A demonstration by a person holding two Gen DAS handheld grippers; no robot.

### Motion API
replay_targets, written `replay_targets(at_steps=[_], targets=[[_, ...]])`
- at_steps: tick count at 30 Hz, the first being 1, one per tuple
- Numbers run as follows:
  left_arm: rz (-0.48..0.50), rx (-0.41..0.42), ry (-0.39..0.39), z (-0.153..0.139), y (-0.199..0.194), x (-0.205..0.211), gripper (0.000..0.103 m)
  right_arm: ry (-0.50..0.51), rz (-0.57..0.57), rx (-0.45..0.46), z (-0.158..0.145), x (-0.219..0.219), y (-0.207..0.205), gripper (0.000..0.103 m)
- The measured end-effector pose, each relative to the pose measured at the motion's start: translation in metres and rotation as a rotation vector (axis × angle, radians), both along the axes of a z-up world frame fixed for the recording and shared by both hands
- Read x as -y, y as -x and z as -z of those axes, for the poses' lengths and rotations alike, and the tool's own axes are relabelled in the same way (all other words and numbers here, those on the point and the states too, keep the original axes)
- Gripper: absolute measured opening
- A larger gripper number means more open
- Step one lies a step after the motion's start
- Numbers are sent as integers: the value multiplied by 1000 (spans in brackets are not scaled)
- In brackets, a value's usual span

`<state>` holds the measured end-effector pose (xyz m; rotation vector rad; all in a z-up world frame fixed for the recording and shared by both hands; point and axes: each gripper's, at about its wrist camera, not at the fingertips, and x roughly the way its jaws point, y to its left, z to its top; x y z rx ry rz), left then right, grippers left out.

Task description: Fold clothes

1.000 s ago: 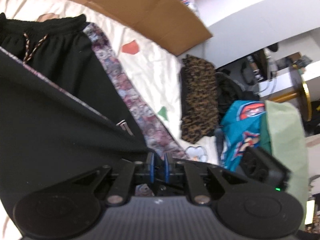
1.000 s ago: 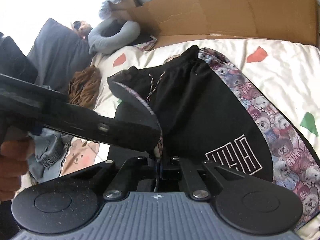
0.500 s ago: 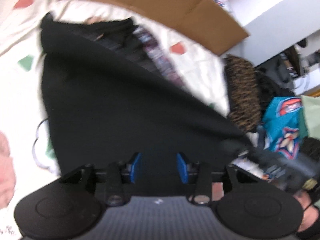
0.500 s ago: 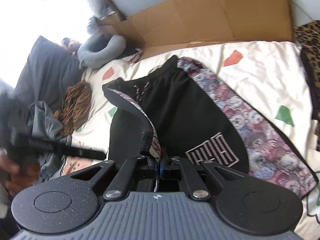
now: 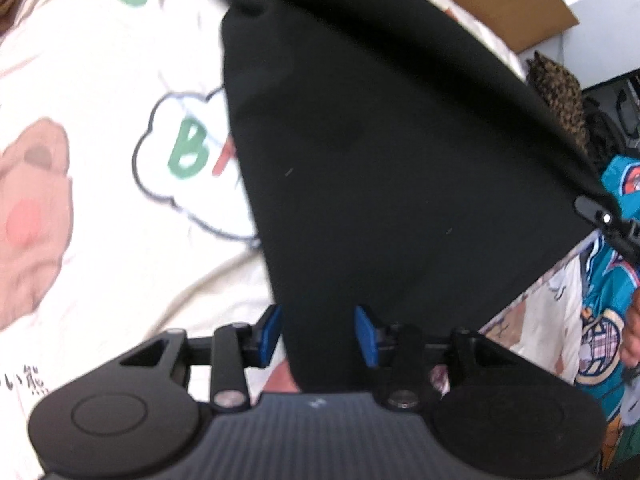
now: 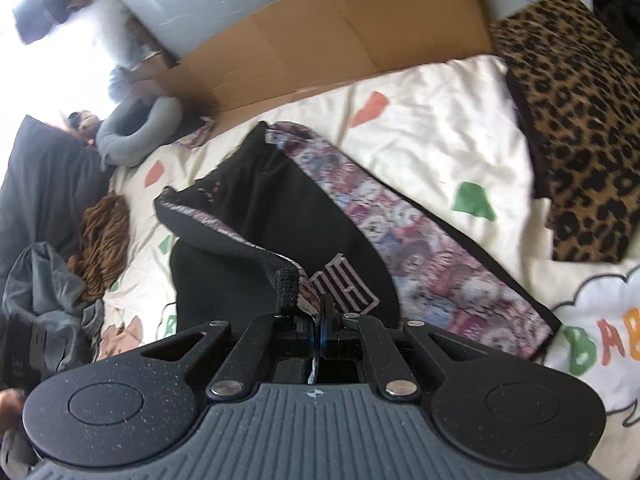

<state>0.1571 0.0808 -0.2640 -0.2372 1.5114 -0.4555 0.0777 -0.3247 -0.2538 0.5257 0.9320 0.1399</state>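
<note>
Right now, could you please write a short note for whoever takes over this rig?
Left gripper: open, blue pads either side of black fabric, not clamped.
Right gripper: shut on the hem of the black shorts with bear-print side stripe.
Shorts lie on the cream printed bedsheet, one leg lifted across.
Done: fold begun.
Left: lay the leg flat, finish folding.

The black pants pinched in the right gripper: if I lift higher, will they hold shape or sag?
Probably sag: the black pants already drape from the right gripper. Likely light, since one pinch lifts the hem. The open left gripper gives no support.
</note>
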Motion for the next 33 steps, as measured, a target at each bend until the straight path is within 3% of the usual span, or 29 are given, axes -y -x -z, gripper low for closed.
replay_targets(at_steps=[4,11,17,25,28,30,32,33], targets=[[8,-48,9,14,10,-8,46,-1,59,-39,17,14,2,0],[4,-147,102,39,28,-11,47,3,149,-108,48,36,3,0],[-13,-186,185,56,31,-8,49,52,148,-168,73,38,0,2],[-68,-219,284,70,35,-6,47,134,128,-144,71,36,-2,14],[-92,-232,300,79,40,-3,35,152,123,-141,72,37,-6,14],[-93,-225,311,78,41,-2,17,164,123,-134,72,38,-8,14],[-90,-214,323,74,41,-3,3,163,131,-123,70,39,-8,8],[-89,-209,329,72,42,-3,2,164,131,-105,66,39,-7,2]])
